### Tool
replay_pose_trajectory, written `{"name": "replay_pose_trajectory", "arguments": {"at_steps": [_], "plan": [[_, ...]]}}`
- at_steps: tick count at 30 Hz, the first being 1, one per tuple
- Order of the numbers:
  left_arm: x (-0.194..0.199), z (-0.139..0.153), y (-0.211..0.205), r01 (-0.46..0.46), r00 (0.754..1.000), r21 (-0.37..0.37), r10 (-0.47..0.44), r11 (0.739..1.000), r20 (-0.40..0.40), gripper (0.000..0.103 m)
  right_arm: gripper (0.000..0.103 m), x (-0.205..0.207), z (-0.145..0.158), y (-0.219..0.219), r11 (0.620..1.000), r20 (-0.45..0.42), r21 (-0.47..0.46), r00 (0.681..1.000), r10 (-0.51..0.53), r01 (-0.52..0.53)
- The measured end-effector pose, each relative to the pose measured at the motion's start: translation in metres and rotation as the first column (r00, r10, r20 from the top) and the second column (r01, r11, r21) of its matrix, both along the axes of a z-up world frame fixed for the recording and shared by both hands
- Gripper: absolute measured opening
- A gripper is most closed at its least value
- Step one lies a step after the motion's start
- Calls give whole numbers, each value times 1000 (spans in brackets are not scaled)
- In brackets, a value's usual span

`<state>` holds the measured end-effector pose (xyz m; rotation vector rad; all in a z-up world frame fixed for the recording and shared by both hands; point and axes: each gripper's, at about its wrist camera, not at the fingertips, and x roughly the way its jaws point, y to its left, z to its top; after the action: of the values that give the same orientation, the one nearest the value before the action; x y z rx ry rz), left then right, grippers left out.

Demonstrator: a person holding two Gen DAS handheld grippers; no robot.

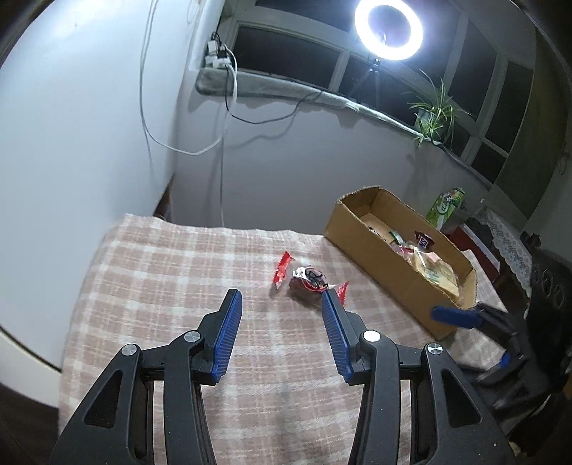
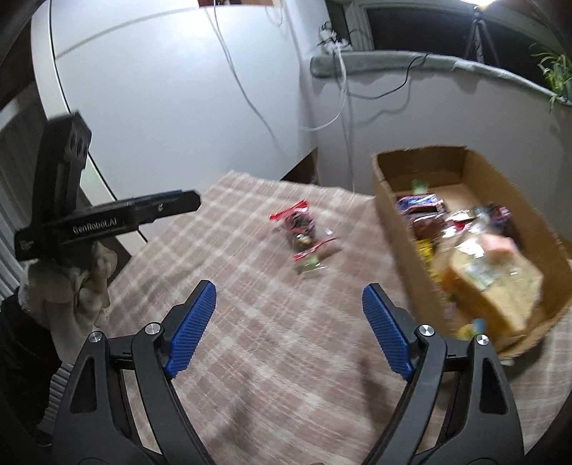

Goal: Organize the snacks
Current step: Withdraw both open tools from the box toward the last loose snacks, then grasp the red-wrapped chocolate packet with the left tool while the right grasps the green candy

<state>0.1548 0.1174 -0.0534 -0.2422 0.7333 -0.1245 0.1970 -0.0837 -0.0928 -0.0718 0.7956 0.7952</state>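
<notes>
Low in the frame, the left tool (image 1: 280,298) and right tool (image 2: 289,288) both hang released, nothing between their pads, above the plaid counter (image 1: 161,286). Mid-frame lie loose snacks (image 1: 309,279). Farther right, the box (image 1: 361,236) holds more snacks.

White walls (image 1: 89,107); dark window (image 1: 286,60); ring light (image 1: 388,30); checked tablecloth (image 1: 161,268).
</notes>
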Motion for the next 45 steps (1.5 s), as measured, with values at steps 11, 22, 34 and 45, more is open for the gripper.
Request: {"name": "replay_pose_trajectory", "arguments": {"at_steps": [11,22,34,45], "plan": [[62,-36,-14,60,989,-144,-78,988,-127,60,56,25,-40,37,996,-70,-76,996,-51,46],[98,-60,-27,35,972,-158,-71,987,-224,60,48,46,-51,53,988,-68,-123,992,-104,95],[109,-65,-33,29,976,-47,-38,998,-213,49,48,58,-58,63,980,-70,-156,988,-134,122],[94,-67,-5,-11,982,-15,8,1000,-188,48,48,61,-59,75,974,-44,-190,990,-135,124]]}}
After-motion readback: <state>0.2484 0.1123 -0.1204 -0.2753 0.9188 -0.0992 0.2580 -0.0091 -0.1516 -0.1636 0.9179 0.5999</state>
